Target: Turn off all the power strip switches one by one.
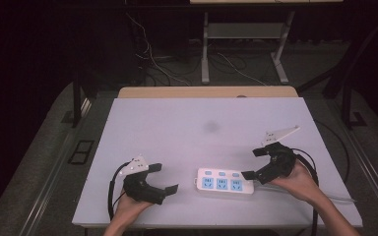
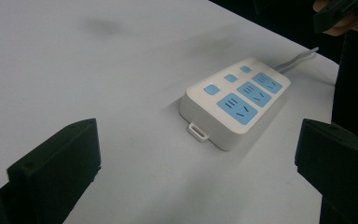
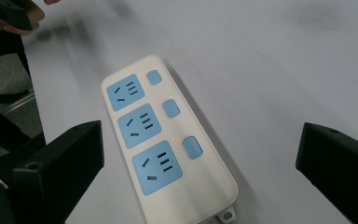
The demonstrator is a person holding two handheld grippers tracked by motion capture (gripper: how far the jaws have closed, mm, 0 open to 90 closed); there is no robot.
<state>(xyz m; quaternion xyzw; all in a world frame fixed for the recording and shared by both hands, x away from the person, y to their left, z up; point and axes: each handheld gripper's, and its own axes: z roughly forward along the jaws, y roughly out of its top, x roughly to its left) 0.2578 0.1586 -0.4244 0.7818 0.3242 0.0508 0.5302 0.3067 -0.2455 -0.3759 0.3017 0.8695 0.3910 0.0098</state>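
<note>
The right hand-held gripper (image 1: pixel 255 163) is held with its jaws spread wide and nothing between them, just beside the right end of the power strip (image 1: pixel 225 181), where the cable leaves it. The left hand-held gripper (image 1: pixel 167 178) is likewise released and empty, and is set farther off, clear of the strip's left end. The power strip is laid flat on the table (image 1: pixel 187 123) near its front edge, between the two grippers, its long axis running left to right. The right hand is judged the nearer for any coming grasp.
</note>
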